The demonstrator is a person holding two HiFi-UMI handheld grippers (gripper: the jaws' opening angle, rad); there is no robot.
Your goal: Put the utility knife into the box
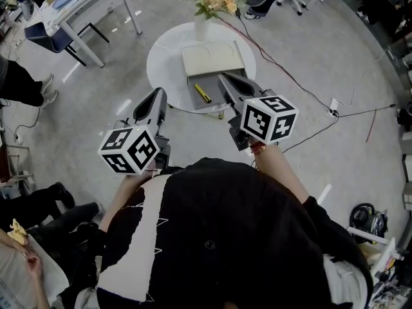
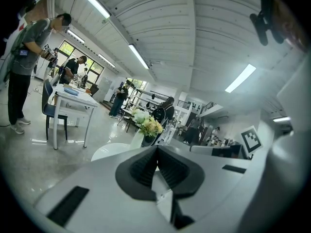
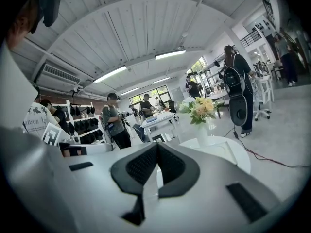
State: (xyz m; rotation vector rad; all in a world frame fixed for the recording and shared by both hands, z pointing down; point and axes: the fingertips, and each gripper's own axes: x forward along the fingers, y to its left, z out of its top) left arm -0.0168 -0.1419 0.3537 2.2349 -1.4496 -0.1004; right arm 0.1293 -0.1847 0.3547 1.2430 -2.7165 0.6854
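The room is a large open workshop with a grey floor (image 1: 309, 56). A low round white table (image 1: 164, 63) stands ahead of the person.

Right gripper (image 1: 223, 77): jaws pressed together, nothing between them. It is held nearly level above the table's near edge.

Left gripper (image 1: 158, 93): jaws likewise closed on nothing. It is raised over the floor at the table's 7 o'clock.

The yellow utility knife (image 1: 203, 93) shows in the head view at about 8 o'clock from the right gripper's tip and 3 o'clock from the left gripper's tip. It looks close in the picture but, in my judgement, lies well below both. Neither gripper view shows it.

The knife rests on a grey panel (image 1: 207, 105) adjoining the beige box (image 1: 212, 58) at the box's 6 o'clock. Whether that panel is the box's opened inside or a separate tray cannot be determined.

Assessment: the layout fits either a knife lying beside the box or one already lying in its open half.

In either case, good practice is to keep both tips steady. They should also stay clear of the flower vase (image 1: 205, 8) at the table's 12 o'clock and of the cable (image 1: 283, 69) running off at 3 o'clock.
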